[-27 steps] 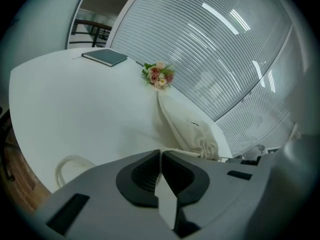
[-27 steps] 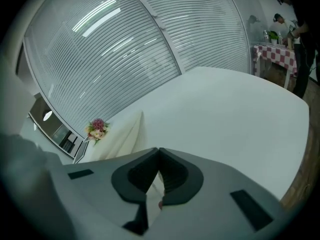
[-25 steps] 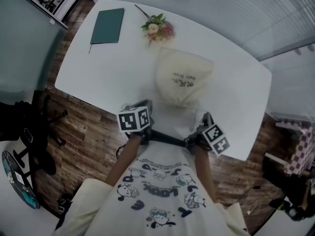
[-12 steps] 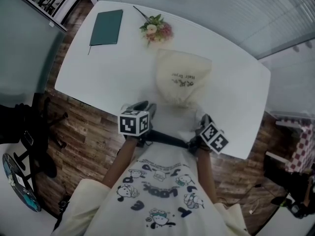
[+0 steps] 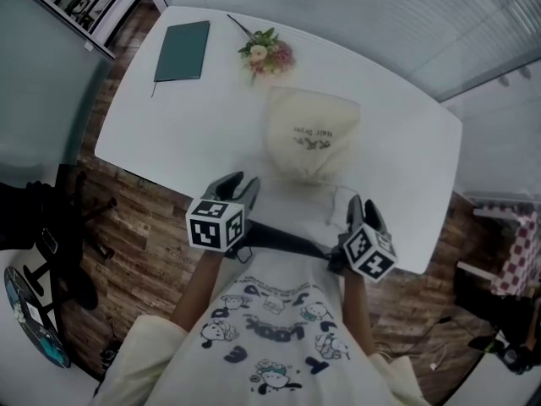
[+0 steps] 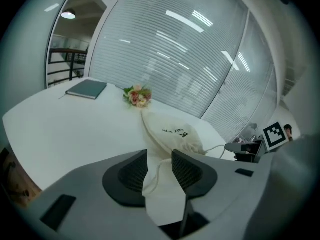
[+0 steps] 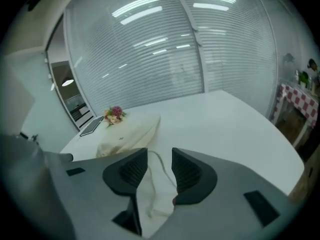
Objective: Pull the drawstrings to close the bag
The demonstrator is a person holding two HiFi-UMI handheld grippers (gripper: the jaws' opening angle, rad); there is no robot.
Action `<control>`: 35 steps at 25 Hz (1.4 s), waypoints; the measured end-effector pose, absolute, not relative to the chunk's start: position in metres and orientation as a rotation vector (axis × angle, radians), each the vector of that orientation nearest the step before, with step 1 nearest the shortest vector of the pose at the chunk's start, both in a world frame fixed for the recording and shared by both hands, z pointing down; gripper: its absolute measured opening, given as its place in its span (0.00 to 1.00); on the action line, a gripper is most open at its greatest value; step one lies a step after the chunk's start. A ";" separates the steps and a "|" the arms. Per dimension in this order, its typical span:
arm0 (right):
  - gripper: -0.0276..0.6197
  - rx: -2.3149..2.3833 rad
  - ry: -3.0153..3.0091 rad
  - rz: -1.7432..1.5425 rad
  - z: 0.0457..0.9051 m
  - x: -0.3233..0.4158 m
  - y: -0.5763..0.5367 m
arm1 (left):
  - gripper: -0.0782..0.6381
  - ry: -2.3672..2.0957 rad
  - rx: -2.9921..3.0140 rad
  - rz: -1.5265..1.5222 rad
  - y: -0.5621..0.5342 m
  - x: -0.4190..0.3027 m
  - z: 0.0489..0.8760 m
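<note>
Head view: bag (image 5: 311, 138) lies mid-table (image 5: 169, 134), neck twd me at 6, straight out at 12 from my grippers. L gripper (image 5: 237, 184) sits at 7 of the bag and R gripper (image 5: 364, 211) at 5, both by the near table edge. Notebook (image 5: 181, 51) is at 10 of the bag, flowers (image 5: 267, 53) at 11.

That view doesn't give jaw state; the gripper views do. L jaws stand apart, just been opening. L cord (image 6: 156, 173) lies slack in the gap and the pads aren't pressing it. R jaws are apart too, just been opening. R cord (image 7: 163, 165) hangs loose in the gap, not pinched. Only the L gripper view shows the R cord running from the neck twd 3, to my R gripper.

Writing: dark two-line print on the bag, too small to read in any view.
</note>
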State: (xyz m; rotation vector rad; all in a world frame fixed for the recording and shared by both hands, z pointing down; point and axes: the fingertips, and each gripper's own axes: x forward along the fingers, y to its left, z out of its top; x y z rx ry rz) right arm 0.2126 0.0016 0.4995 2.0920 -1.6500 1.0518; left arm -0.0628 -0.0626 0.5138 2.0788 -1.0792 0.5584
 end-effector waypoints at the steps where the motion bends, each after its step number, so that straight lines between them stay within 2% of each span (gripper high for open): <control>1: 0.28 2.080 -1.692 0.959 0.487 0.207 -0.005 | 0.37 -1.097 2.117 0.547 -0.067 -0.060 0.503; 8: 0.27 2.095 -1.813 0.278 0.382 0.182 -0.044 | 0.33 -1.196 2.367 0.420 -0.089 -0.041 0.418; 16: 0.27 2.143 -2.015 -0.007 0.304 0.145 -0.069 | 0.27 -1.372 2.539 0.272 -0.101 -0.017 0.347; 35: 0.25 2.083 -2.117 0.043 0.311 0.107 -0.078 | 0.24 -1.486 2.668 0.180 -0.100 0.017 0.315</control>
